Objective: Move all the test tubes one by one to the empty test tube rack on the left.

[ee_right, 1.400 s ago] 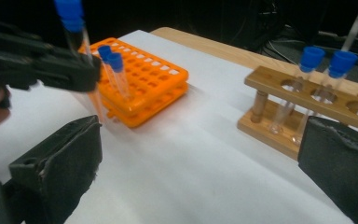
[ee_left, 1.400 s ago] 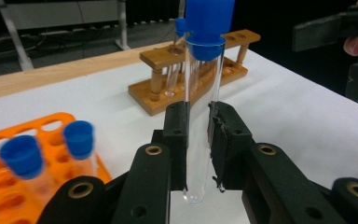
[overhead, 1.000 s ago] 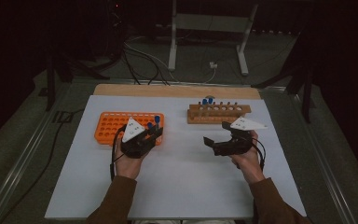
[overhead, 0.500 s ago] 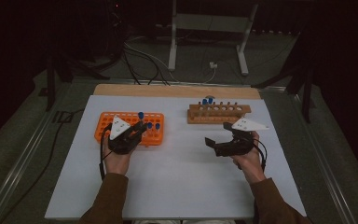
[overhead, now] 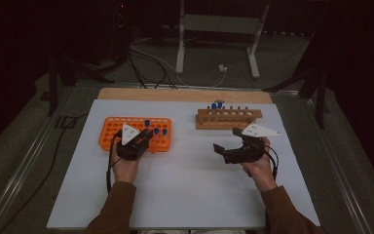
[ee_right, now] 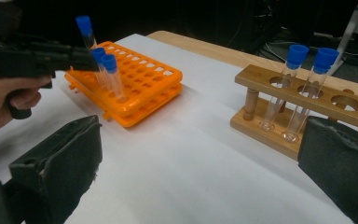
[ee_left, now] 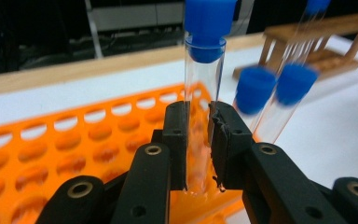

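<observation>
A white sheet [overhead: 190, 190] covers the table, with a strip of bare wood [overhead: 185, 94] along its far edge. Beyond lies a dark room: grey floor, loose cables [overhead: 148, 63] and the legs of a metal stand [overhead: 216, 44].

The high view gives the layout. An orange rack [overhead: 113, 130] sits left of centre and a wooden rack [overhead: 229, 118] right of centre, well apart. The left gripper [overhead: 143, 141] is at the orange rack's near edge; the right gripper [overhead: 226, 146] hovers over bare sheet, short of the wooden rack.

The left gripper view adds the grip itself: its two black jaws are clamped on a clear tube [ee_left: 200, 93] with a blue cap, pads pressing the glass on both sides. The tube stands upright over the orange rack's holes, its lower end hidden behind the jaws. Just beside it two more blue-capped tubes [ee_left: 279, 100] lean in the rack, blurred.

The right gripper view shows what the others hide: its own jaws stand wide apart with nothing between them. Between them, farther off, two capped tubes [ee_right: 303, 79] stand in the wooden rack's end holes. At far left the left hand [ee_right: 4, 98] holds its tube above the orange rack's near corner, next to the two seated ones.
</observation>
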Demonstrator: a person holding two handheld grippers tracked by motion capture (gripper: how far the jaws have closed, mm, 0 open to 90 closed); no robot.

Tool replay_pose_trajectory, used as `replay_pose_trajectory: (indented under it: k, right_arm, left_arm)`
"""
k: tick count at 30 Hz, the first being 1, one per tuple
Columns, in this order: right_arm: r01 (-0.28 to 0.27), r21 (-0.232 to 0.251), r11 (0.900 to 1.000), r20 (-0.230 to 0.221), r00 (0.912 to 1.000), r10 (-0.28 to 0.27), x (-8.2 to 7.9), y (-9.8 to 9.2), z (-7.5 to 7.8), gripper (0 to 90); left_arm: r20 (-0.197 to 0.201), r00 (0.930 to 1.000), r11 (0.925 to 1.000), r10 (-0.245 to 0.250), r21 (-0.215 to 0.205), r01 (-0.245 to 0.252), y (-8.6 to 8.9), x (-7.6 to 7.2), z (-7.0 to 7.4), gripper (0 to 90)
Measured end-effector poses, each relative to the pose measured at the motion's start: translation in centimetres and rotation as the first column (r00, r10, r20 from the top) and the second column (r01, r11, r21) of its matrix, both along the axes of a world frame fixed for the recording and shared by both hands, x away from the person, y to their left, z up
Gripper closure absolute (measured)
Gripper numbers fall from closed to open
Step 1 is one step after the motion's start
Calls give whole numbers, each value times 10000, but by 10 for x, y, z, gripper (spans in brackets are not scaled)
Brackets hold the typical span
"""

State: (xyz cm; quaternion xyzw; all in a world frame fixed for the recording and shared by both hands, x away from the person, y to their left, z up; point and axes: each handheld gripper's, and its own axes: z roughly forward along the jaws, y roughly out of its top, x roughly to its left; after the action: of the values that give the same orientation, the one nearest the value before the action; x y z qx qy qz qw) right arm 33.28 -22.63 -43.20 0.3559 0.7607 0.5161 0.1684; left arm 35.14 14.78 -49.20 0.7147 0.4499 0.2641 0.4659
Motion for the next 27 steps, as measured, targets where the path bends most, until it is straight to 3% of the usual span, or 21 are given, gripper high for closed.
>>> replay_pose_trajectory:
  k: [4, 6, 10, 21, 27]
  right_arm:
    - [-21, 9, 10000, 2, 10000, 21, 0, 0, 0, 0]
    - [-13, 21, 10000, -10, 10000, 13, -1, 0, 0, 0]
    - [-16, 7, 10000, -12, 10000, 16, 0, 0, -1, 0]
    - [-23, -16, 10000, -86, 10000, 22, 1, 2, -3, 0]
    - [-15, 183, 9998, -195, 9998, 18, 3, 3, -3, 0]
  left_arm:
    - [-398, 9992, 9998, -3, 210, 12, -2, 3, -8, 781]
    - [-684, 9977, 9986, -33, 516, 68, -3, 3, -9, 783]
    - [-673, 9977, 9964, -68, 833, 124, -6, 2, -9, 784]
    - [-765, 9970, 9975, -68, 694, 121, -5, 1, -9, 782]
    - [-981, 9950, 9998, -178, 65, 185, 2, 1, -9, 698]
